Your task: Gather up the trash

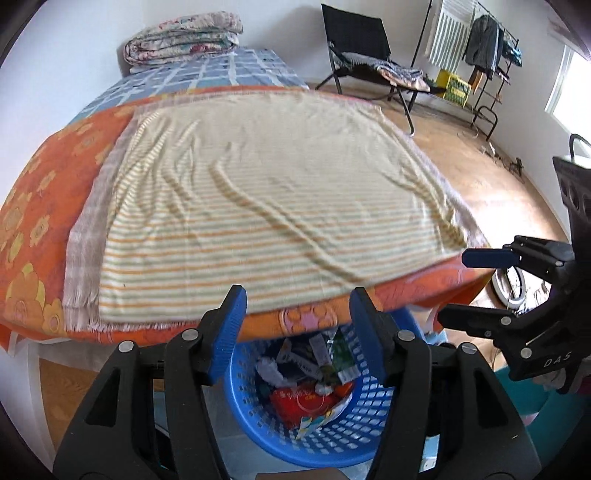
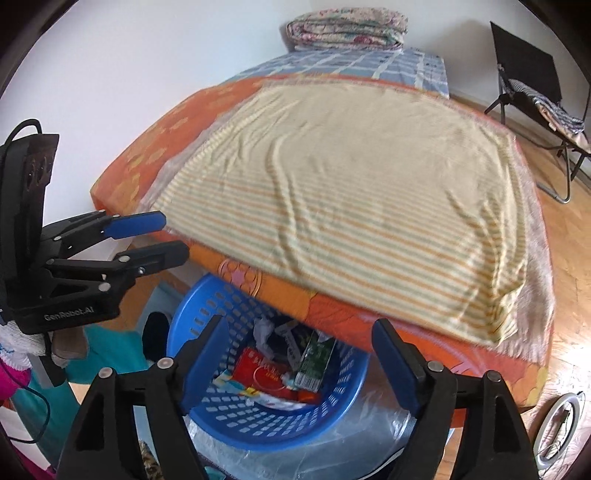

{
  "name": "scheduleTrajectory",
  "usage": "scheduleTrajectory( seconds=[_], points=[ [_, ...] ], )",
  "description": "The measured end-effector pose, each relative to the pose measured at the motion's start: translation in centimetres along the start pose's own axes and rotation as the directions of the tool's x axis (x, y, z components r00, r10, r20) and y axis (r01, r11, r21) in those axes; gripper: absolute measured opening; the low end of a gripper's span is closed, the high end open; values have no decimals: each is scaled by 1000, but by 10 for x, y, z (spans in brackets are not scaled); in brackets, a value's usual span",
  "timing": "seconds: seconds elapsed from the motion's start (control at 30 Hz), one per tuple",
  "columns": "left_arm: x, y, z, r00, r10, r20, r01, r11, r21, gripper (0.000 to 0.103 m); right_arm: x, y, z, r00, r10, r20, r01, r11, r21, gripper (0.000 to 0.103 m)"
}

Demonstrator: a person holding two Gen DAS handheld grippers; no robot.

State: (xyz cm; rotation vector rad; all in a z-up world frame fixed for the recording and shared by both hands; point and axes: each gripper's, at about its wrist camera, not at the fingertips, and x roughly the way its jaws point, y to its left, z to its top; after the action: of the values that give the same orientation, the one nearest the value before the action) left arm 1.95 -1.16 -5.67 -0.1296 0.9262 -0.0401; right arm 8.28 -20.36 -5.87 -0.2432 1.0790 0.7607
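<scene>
A blue perforated basket (image 1: 373, 406) sits on the floor under the bed's front edge; it also shows in the right wrist view (image 2: 207, 314). It holds several pieces of trash: a red packet (image 1: 299, 400), a green carton (image 2: 314, 356), crumpled white paper (image 2: 264, 330) and wrappers. My left gripper (image 1: 297, 332) is open and empty above the basket. My right gripper (image 2: 297, 363) is open and empty above the basket too. Each gripper shows in the other's view: the right one (image 1: 461, 284), the left one (image 2: 170, 238).
A bed with an orange flowered sheet (image 1: 33, 206) and a striped yellow blanket (image 1: 258, 199) fills the middle. A folded quilt (image 1: 184, 35) lies at its far end. A black folding chair (image 1: 362, 59) and a clothes rack (image 1: 487, 51) stand on the wooden floor at right.
</scene>
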Motion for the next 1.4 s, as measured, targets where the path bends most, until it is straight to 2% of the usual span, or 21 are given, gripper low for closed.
scheduleTrajectory(
  seconds=[0.13, 0.2, 0.33, 0.5, 0.73, 0.87, 1.13, 1.23, 1.4],
  points=[
    [-6, -1, 11, 1000, -1, 26, 1, 1000, -10, 62, -6, -4, 8, 1000, -16, 26, 16, 1000, 5, 86],
    [-10, 0, 18, 999, 0, 47, 1, 1000, -20, 70, -8, -7, 11, 999, -27, 37, 27, 1000, 6, 86],
    [-20, 2, 32, 996, 5, 87, -2, 999, -33, 72, -16, -13, 25, 997, -49, 63, 48, 999, 13, 87],
    [-30, 2, 56, 990, 12, 141, -8, 999, -32, 79, -28, -20, 48, 991, -60, 120, 57, 998, 31, 92],
    [-44, 4, 86, 977, 26, 211, -20, 999, -27, 81, -43, -23, 75, 977, -78, 198, 71, 996, 47, 99],
    [-48, 9, 100, 970, 38, 241, -29, 999, -41, 85, -49, -27, 90, 969, -97, 227, 86, 995, 58, 102],
    [-47, 16, 113, 966, 76, 246, -58, 995, -78, 91, -55, -33, 114, 950, -129, 285, 113, 991, 73, 103],
    [-44, 20, 115, 967, 97, 237, -76, 993, -95, 96, -53, -33, 121, 945, -145, 293, 127, 989, 80, 103],
    [-44, 23, 115, 962, 112, 248, -87, 990, -108, 98, -50, -37, 127, 946, -130, 297, 98, 988, 122, 103]
  ],
)
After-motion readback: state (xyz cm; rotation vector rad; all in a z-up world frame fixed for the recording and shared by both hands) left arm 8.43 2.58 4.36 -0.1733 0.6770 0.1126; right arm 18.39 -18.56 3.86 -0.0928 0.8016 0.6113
